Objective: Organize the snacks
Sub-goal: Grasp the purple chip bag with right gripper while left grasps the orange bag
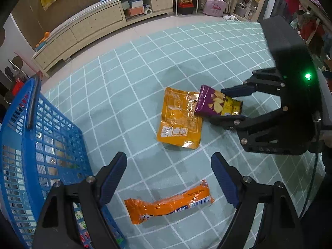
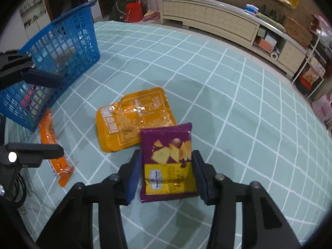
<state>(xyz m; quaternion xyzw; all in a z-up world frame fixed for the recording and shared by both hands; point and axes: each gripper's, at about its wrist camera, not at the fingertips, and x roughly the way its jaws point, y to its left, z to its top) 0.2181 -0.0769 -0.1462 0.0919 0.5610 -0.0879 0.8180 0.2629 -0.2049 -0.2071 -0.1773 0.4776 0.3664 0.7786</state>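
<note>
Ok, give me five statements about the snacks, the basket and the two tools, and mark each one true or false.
1. The purple chip bag sits between the fingers of the right tool. True.
2. The left tool is clamped on the long orange packet. False: it stands open above the packet, which lies flat on the cloth.
3. The purple chip bag overlaps the edge of the flat orange pouch. True.
4. The blue basket is empty. False: packets show through its mesh.
5. The checked cloth is red. False: it is pale green with white lines.
</note>
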